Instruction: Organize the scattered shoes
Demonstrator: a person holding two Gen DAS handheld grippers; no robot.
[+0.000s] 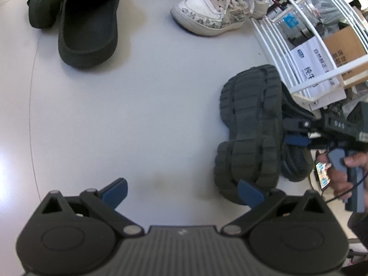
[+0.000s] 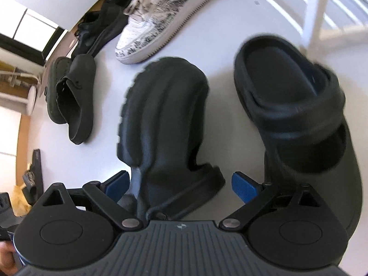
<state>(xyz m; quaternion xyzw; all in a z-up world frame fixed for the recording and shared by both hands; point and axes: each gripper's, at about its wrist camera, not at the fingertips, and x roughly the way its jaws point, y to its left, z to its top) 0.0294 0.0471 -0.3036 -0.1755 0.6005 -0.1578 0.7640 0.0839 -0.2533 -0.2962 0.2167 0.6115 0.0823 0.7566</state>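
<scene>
Beside the white wire rack (image 1: 296, 34) on the bench (image 1: 142, 105), your right gripper (image 2: 180, 182) straddles the tipped dark clog (image 2: 165, 124) with fingers spread, ungripped; closing off-centre may spin it into its upright mate (image 2: 296, 124), while your left gripper (image 1: 182, 189) idles released.

Left gripper (image 1: 182, 189) held low over white table (image 1: 142, 119), 2 blue-padded fingers (image 1: 116, 191) spread wide, nothing between them. Just ahead of its right finger: dark clog (image 1: 250, 128) lying on its side, ridged sole facing the camera, heel end close to that finger. Behind the clog, right gripper (image 1: 295, 131) reaching in from the right, gripped by a hand (image 1: 342, 172); finger state not readable. Far ahead left: 2 dark green slip-on shoes (image 1: 87, 23), side by side. Far ahead right: 2 white patterned sneakers (image 1: 209, 11), beside white wire rack (image 1: 299, 34).
</scene>
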